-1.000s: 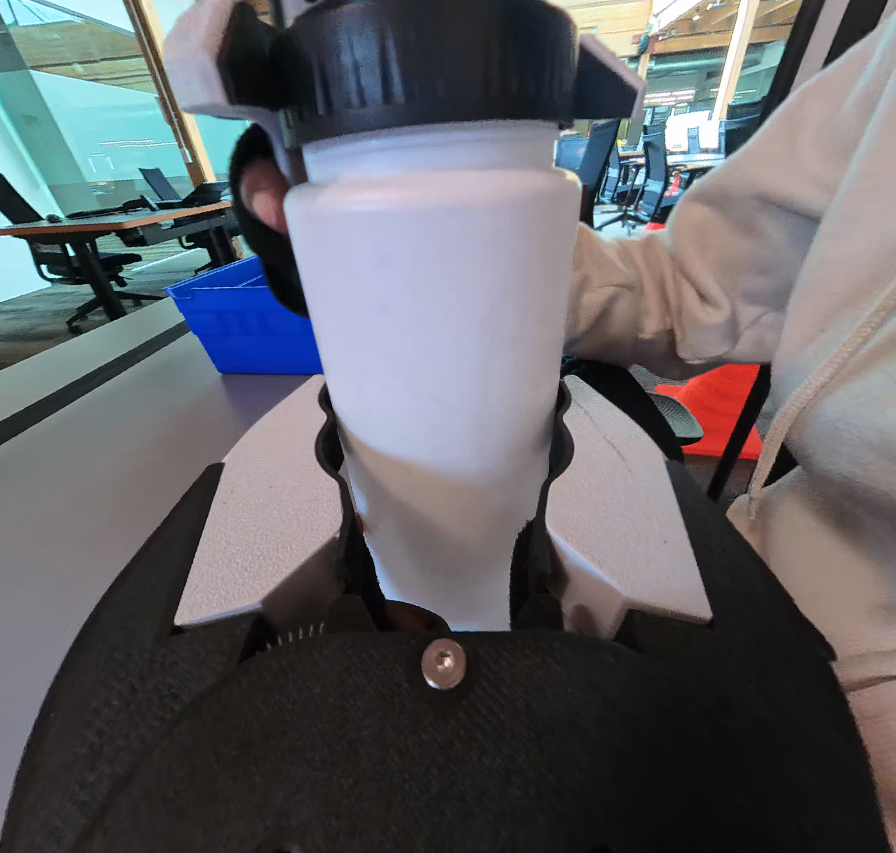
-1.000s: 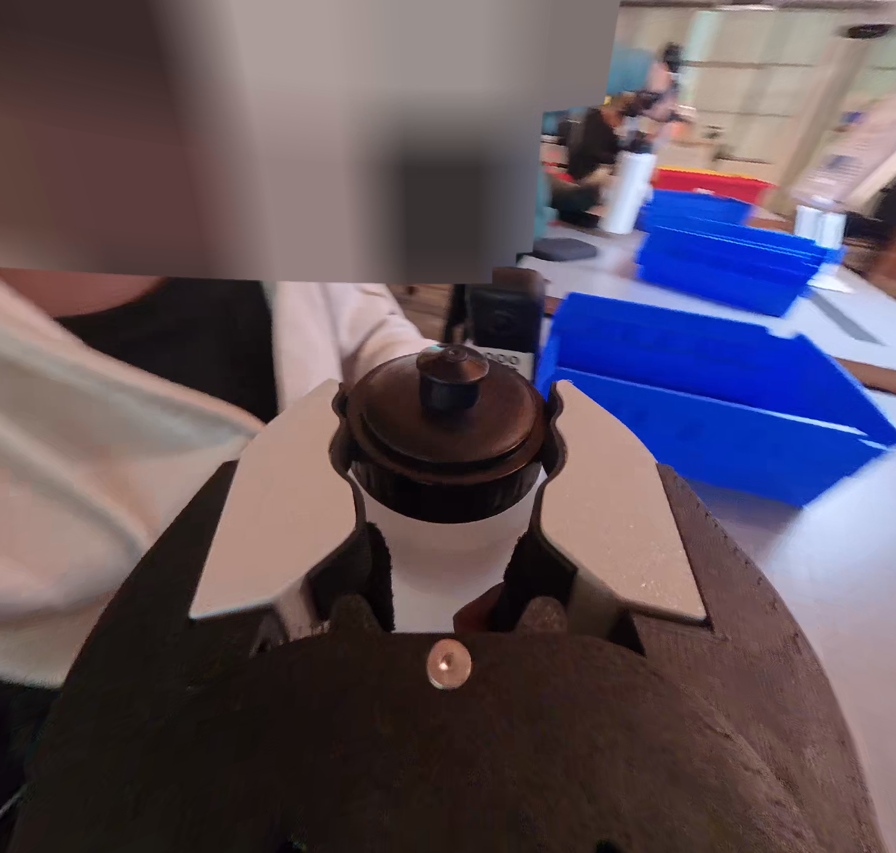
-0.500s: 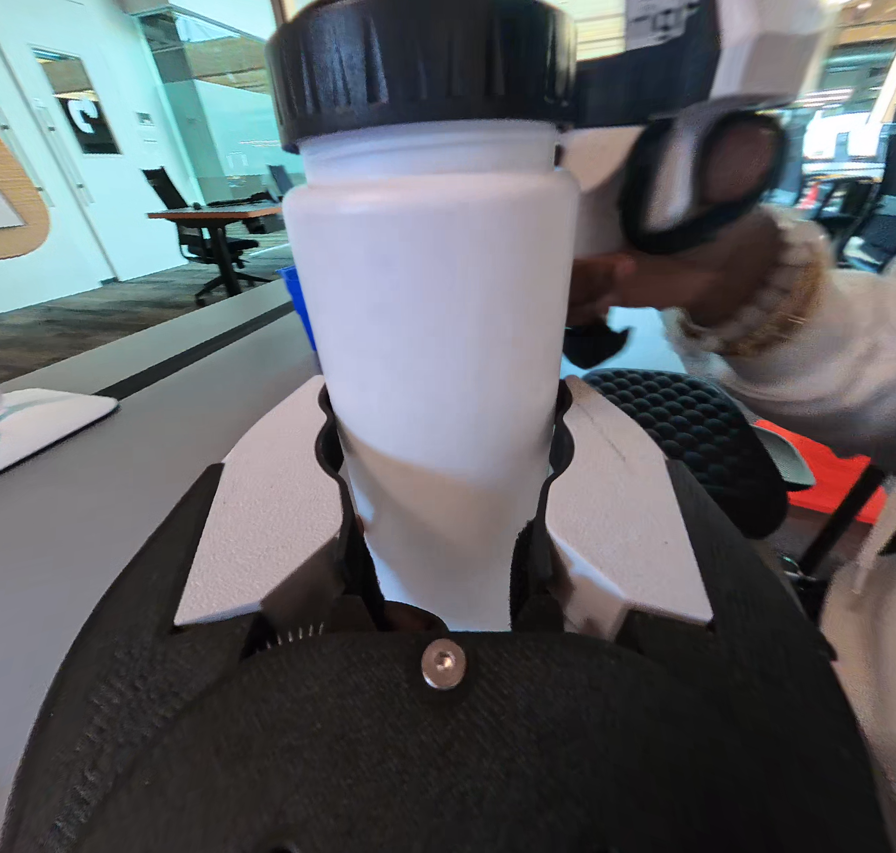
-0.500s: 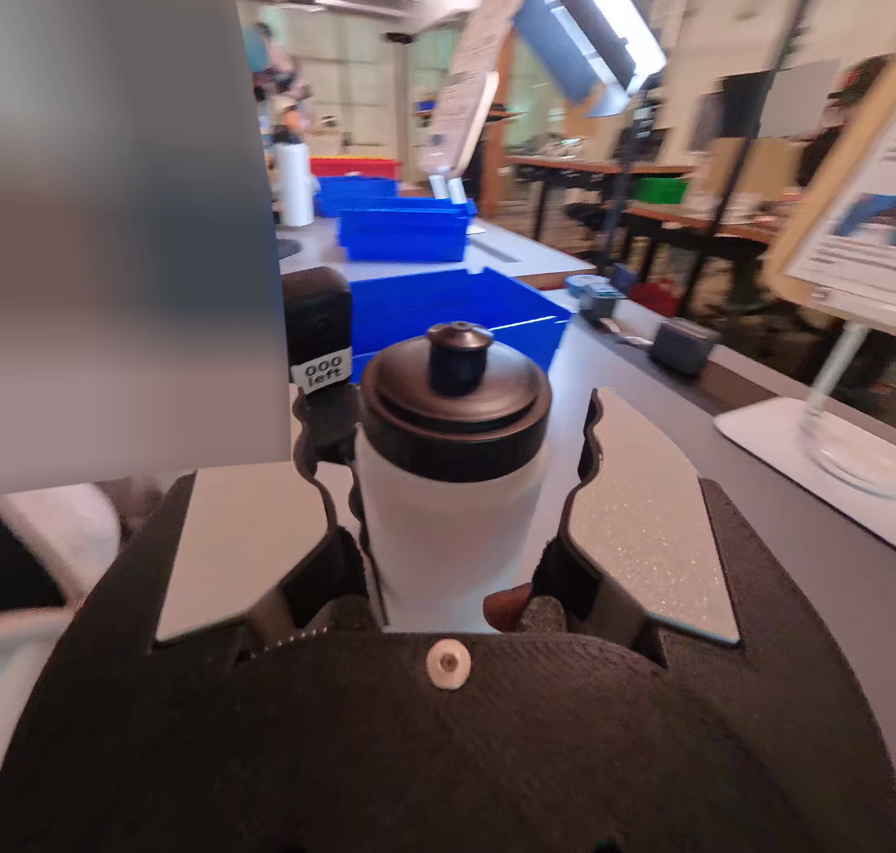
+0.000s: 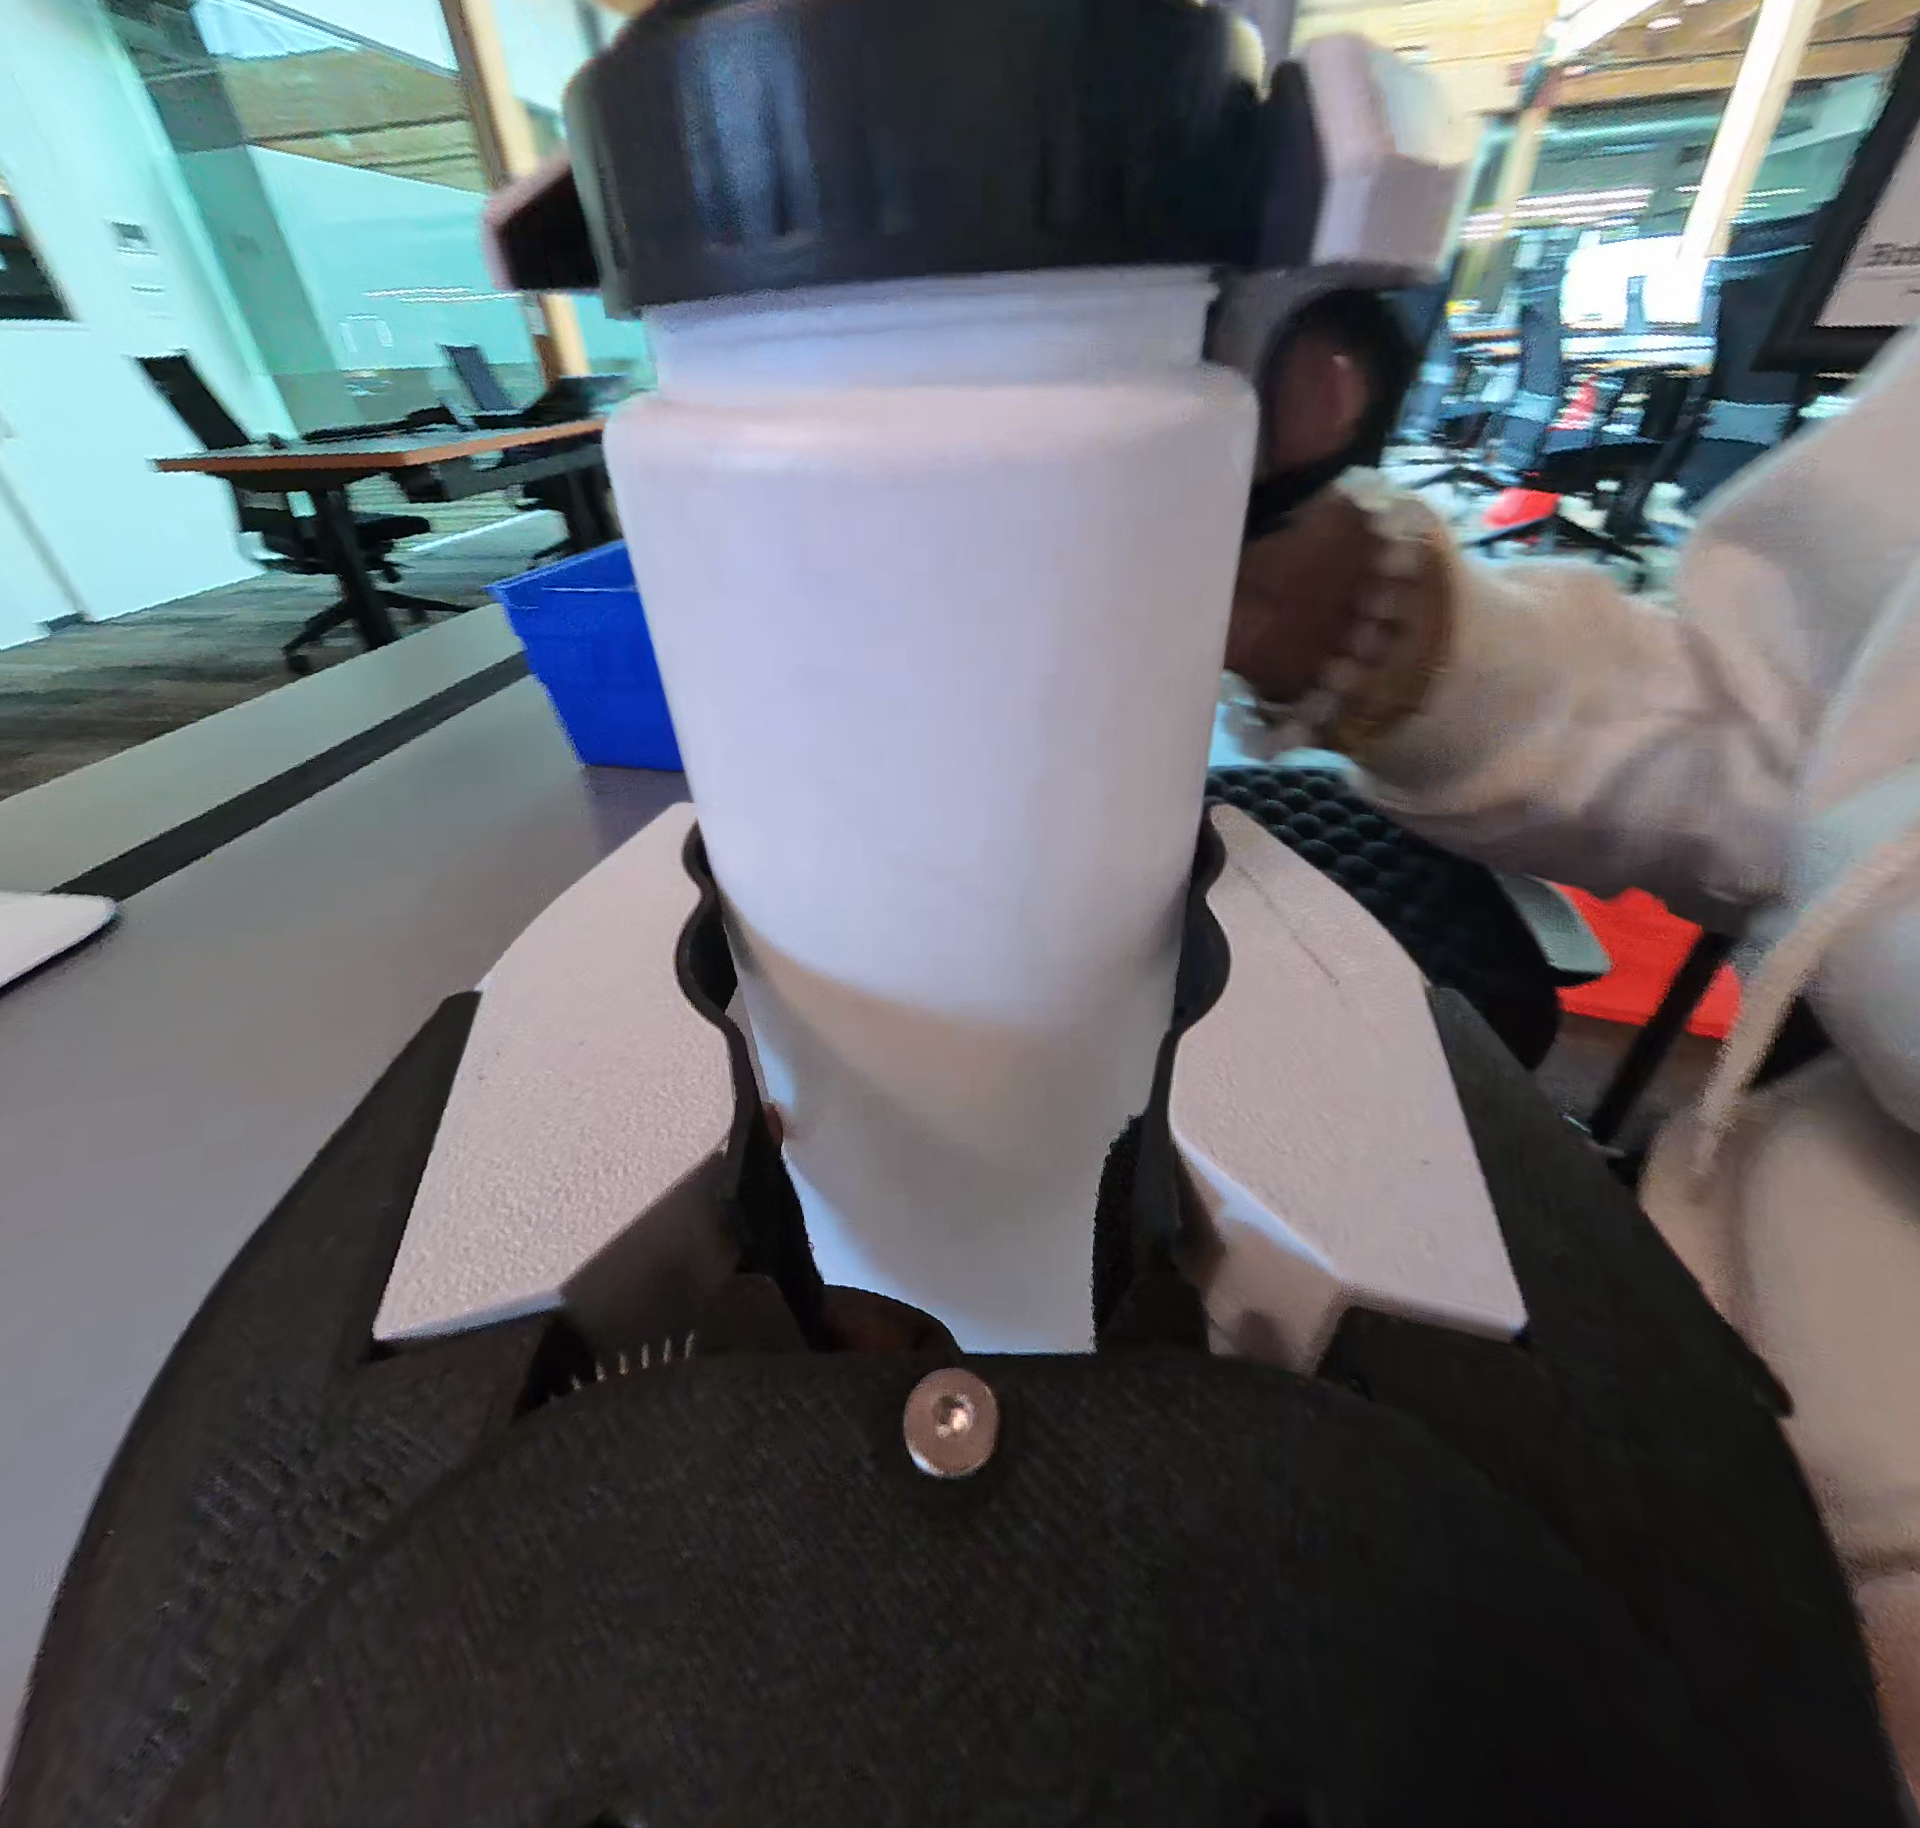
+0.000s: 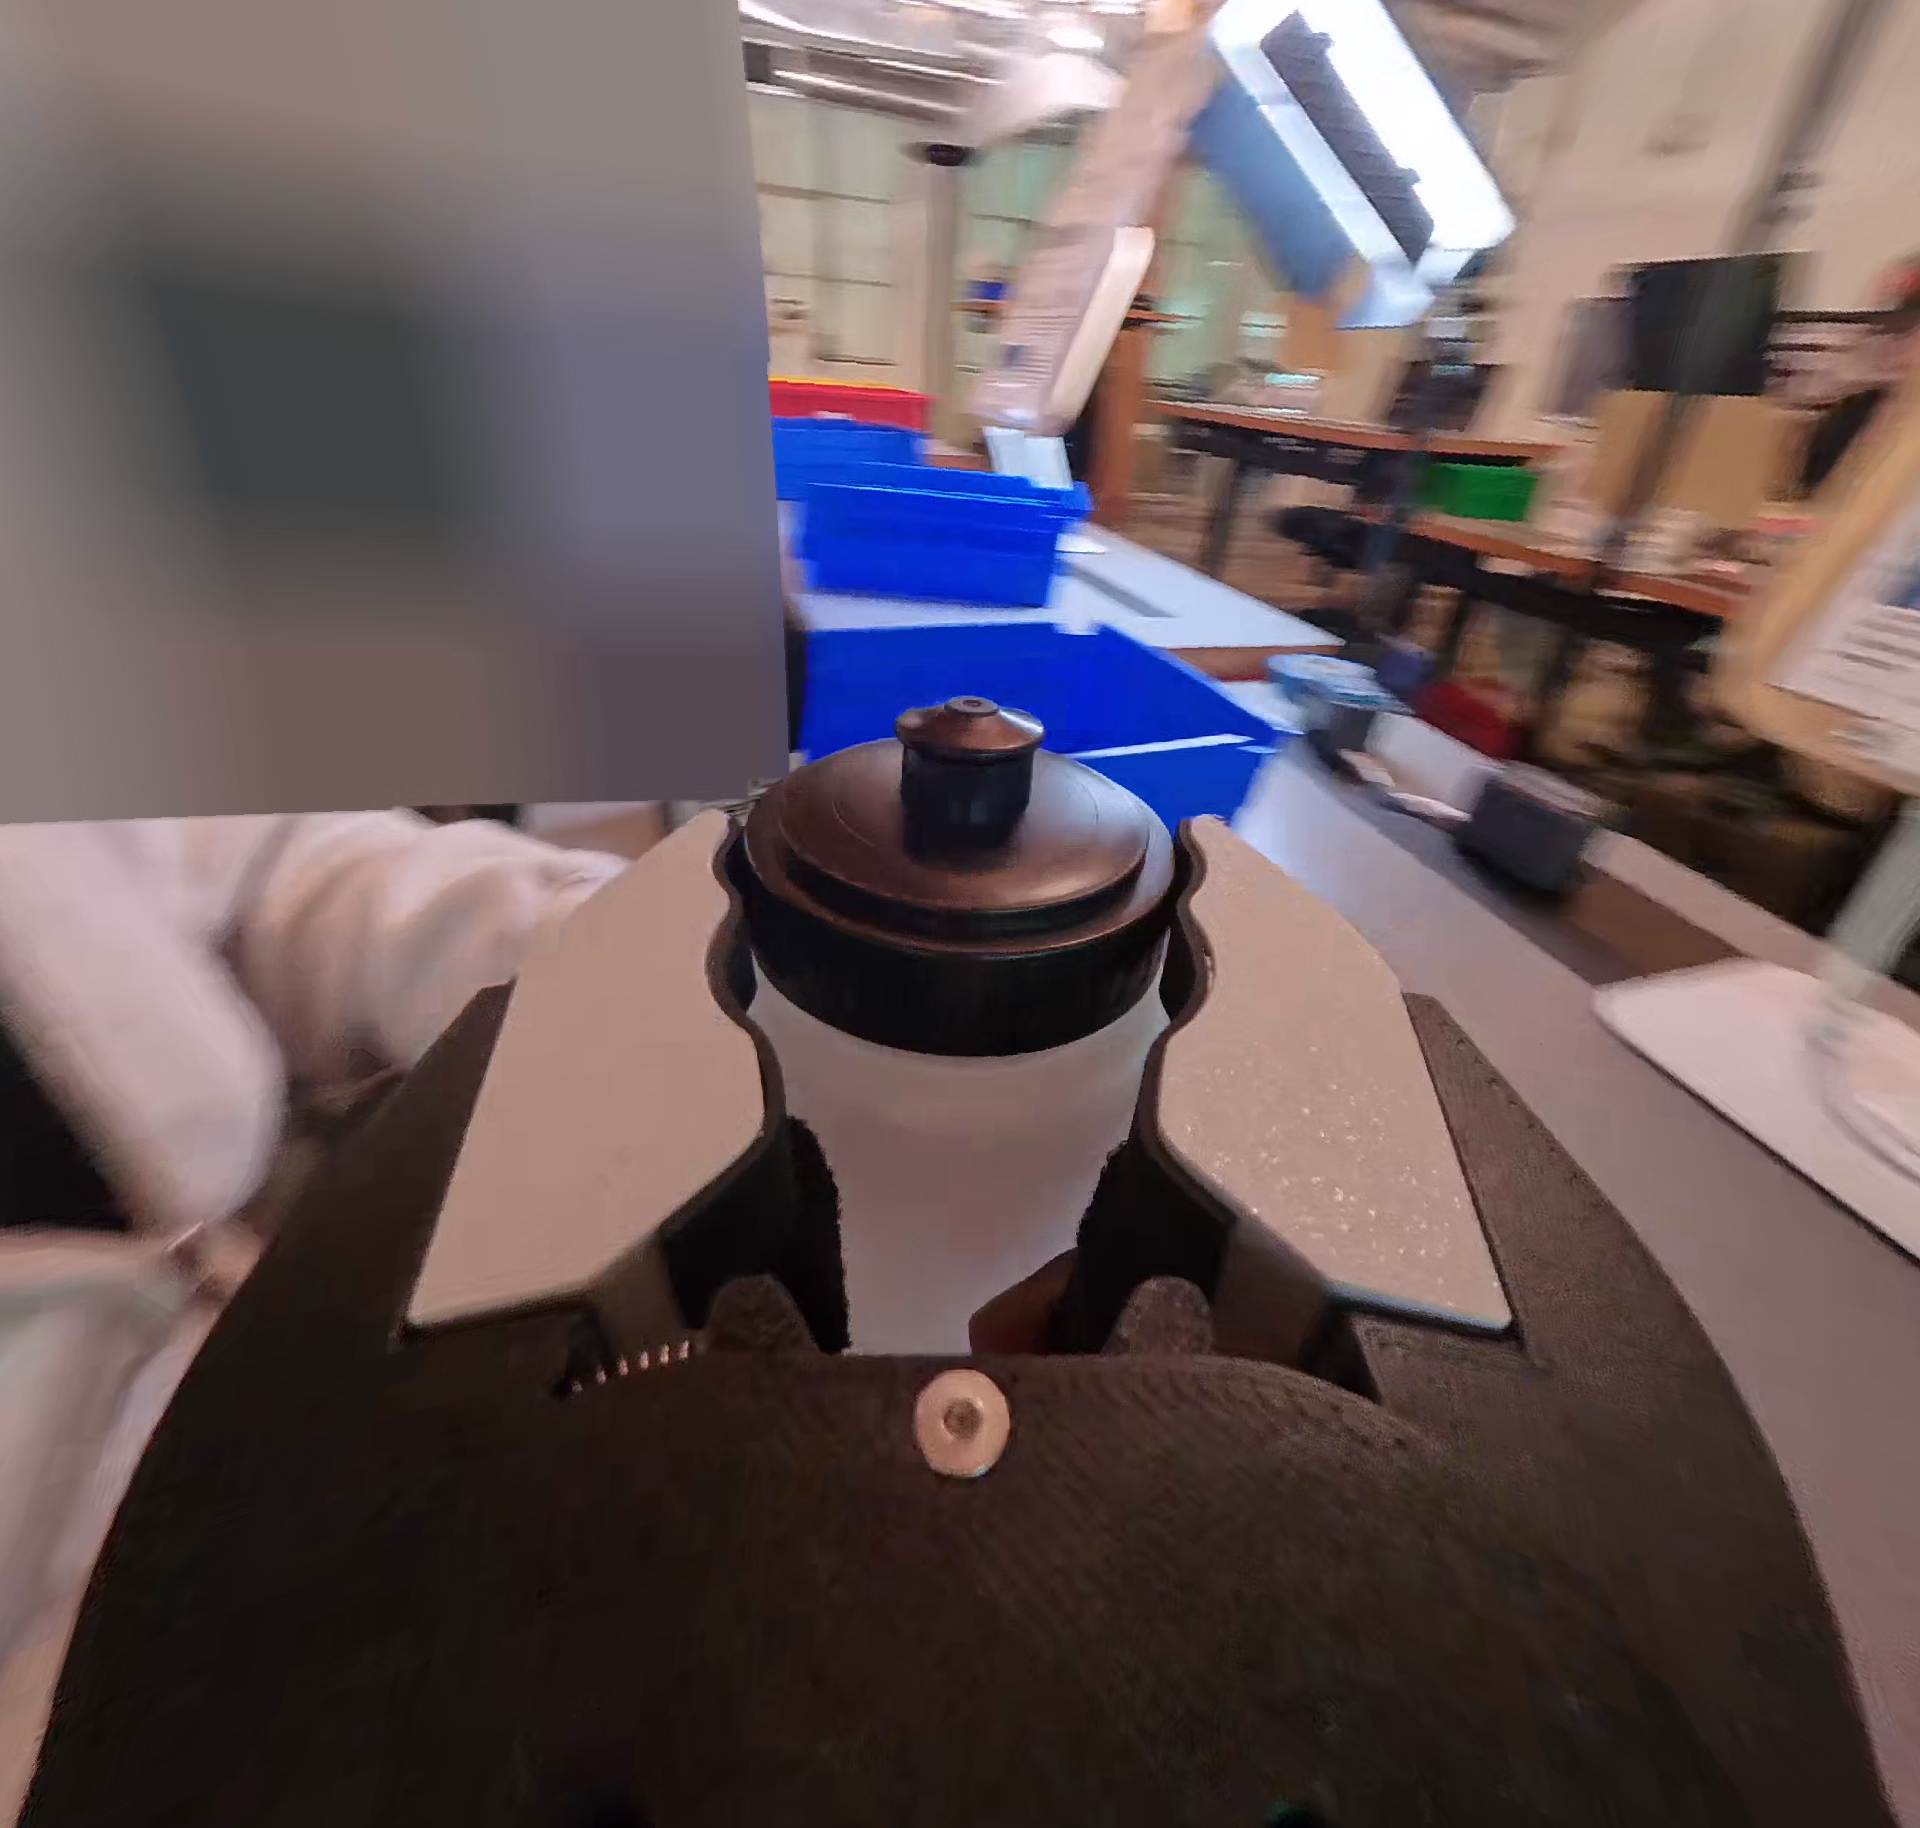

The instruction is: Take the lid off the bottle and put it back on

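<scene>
White plastic fills the centre of the left wrist view: the bottle [image 5: 935, 656] stands upright, its lower body clamped between the left gripper [image 5: 951, 937] fingers, black lid [image 5: 925, 116] at the frame's top, a blue bin [image 5: 582, 666] behind at left. In the right wrist view, the right gripper [image 6: 956, 905] closes around the lid [image 6: 951, 905], mid-frame; blue bins [image 6: 935, 542] sit beyond, contents unseen.
</scene>
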Demonstrator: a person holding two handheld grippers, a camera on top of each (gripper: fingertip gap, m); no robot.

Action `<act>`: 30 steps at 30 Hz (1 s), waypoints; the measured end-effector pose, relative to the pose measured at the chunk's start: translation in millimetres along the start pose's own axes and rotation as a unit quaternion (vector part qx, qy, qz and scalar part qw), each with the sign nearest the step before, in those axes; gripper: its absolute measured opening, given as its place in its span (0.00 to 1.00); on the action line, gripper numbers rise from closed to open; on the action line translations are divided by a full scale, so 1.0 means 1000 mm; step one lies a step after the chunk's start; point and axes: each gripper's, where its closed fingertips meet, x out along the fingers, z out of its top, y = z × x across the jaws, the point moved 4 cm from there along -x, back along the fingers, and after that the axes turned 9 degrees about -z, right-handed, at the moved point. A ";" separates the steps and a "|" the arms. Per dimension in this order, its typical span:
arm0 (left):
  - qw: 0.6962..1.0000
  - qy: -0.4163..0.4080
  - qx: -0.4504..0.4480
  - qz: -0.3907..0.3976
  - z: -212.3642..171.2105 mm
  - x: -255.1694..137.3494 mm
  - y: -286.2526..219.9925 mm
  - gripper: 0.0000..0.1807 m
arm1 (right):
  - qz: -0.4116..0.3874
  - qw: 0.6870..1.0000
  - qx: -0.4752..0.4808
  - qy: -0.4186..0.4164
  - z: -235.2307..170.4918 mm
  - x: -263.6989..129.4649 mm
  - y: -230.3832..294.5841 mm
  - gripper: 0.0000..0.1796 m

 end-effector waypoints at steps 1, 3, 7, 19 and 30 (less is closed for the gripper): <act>1.000 0.001 -0.001 -0.022 0.000 0.001 -0.005 0.47 | 0.071 0.997 0.011 -0.004 0.000 -0.003 0.002 0.43; 0.999 -0.001 -0.005 -0.054 0.000 0.005 -0.012 0.47 | 0.196 0.980 0.029 -0.019 0.000 -0.011 0.004 0.43; 0.995 -0.011 -0.008 -0.098 0.000 0.008 -0.022 0.47 | 0.330 0.938 0.089 -0.059 0.002 -0.018 0.010 0.43; 0.996 -0.025 -0.021 -0.081 -0.001 0.006 -0.016 0.47 | 0.116 0.977 0.055 -0.171 0.041 -0.049 -0.036 0.43; 0.999 -0.023 -0.009 -0.047 -0.001 0.006 -0.010 0.47 | -0.478 0.859 0.019 0.180 -0.004 -0.186 -0.212 0.43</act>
